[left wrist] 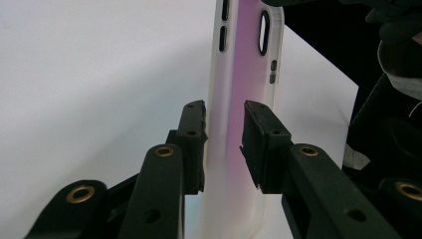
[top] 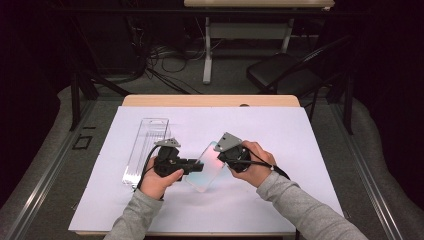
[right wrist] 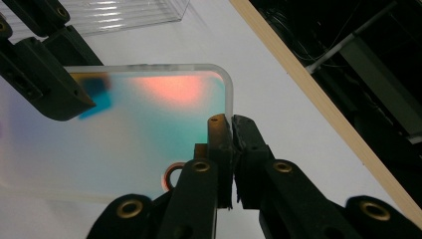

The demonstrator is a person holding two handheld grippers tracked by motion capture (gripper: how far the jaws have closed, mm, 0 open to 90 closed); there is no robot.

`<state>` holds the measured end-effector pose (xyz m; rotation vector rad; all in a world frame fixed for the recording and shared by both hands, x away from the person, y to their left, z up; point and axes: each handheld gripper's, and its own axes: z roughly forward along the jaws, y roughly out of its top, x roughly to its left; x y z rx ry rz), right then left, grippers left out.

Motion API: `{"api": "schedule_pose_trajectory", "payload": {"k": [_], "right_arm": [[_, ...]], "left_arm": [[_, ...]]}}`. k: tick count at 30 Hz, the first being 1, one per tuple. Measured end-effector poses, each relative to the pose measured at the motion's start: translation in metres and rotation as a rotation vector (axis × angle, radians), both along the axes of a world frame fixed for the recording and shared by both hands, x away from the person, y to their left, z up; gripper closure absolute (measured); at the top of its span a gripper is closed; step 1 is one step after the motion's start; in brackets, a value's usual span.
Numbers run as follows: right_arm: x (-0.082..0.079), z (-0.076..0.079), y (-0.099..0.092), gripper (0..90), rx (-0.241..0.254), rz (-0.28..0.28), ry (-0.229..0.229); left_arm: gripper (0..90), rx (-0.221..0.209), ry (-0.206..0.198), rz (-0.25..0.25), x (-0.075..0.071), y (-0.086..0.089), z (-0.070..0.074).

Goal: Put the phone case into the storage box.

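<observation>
Both grippers at a translucent phone case (top: pixel 205 172) held over the white mat (top: pixel 280 130).
Right gripper (right wrist: pixel 231 119) clenched on the case's end rim. Left gripper (left wrist: pixel 224 132) straddles the opposite edge, pads (left wrist: pixel 259 124) just beside it, not clearly pressing. Clear plastic tray (top: pixel 147 147) lies left of the hands.

A clear plastic tray (top: pixel 146 150) lies flat on the left of the white sheet (top: pixel 260 125) that covers the wooden table (top: pixel 210 100). Beyond the table, a black folding chair (top: pixel 285 72) stands on the grey floor, right beside a white desk leg (top: pixel 207 50) and tangled cables (top: pixel 165 60).
</observation>
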<state>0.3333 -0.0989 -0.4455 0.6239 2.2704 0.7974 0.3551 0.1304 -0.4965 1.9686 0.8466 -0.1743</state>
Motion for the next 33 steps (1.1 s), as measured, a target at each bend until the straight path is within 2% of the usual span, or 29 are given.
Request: {"api": "schedule_pose_trajectory", "payload": {"k": [8,17,33], "right_arm": [[-0.0004,-0.0004,0.0003,87.7,-0.001,0.001,-0.001],[-0.0008,-0.0005,0.0008,87.8,-0.004,0.003,-0.003],[-0.0008,-0.0010,0.0011,87.8,0.000,0.006,-0.005]], "left_arm": [[76.9,-0.009,0.018,0.000,0.0006,0.0017,0.0000],[78.6,-0.024,0.044,0.007,0.0008,0.0032,0.0004],[81.0,-0.050,0.063,-0.006,0.0026,0.0067,0.0000]]}}
